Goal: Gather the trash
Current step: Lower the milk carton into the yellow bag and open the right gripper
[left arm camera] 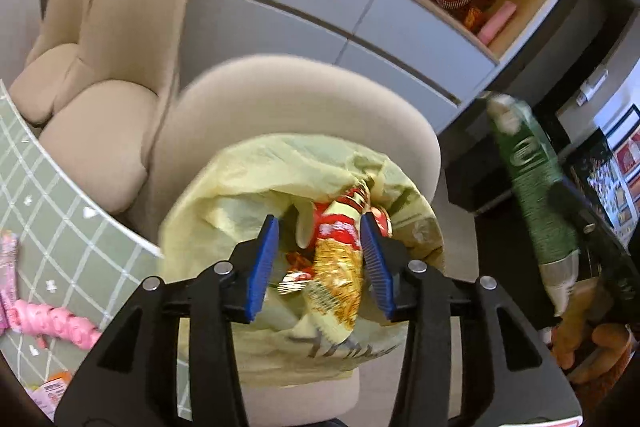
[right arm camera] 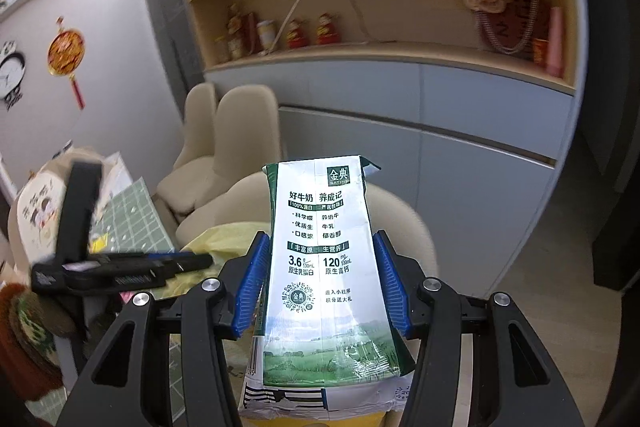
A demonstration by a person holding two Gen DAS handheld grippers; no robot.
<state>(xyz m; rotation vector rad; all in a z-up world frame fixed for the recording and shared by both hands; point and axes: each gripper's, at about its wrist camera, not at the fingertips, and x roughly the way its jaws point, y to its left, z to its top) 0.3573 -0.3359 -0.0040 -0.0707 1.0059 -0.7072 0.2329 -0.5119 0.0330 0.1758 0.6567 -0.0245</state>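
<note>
Left gripper (left arm camera: 320,259) hangs over the yellow bag (left arm camera: 256,183), which sits slumped on a beige chair (left arm camera: 280,91) with its mouth gaping. Its blue fingers (left arm camera: 262,267) stand partly apart, a red-and-gold wrapper (left arm camera: 340,267) lying between them and down into the bag; the right pad looks close against the wrapper, the left pad clear of it, so no grip there. More red and gold scraps show deeper in the bag.

Over on the right gripper (right arm camera: 322,279), the fingers (right arm camera: 250,279) are clamped on both sides of a green-and-white milk carton (right arm camera: 324,247), flattened, held top end forward. In the left view the carton (left arm camera: 536,195) hangs out to the right of the bag, above the floor, beside the chair.

The bench (left arm camera: 60,207), under a green checked cloth, curves in at lower left, a pink twisted packet (left arm camera: 56,323) lying on it near the edge. Two more beige chairs (left arm camera: 112,67) stand behind, against grey cabinets (left arm camera: 320,19).
</note>
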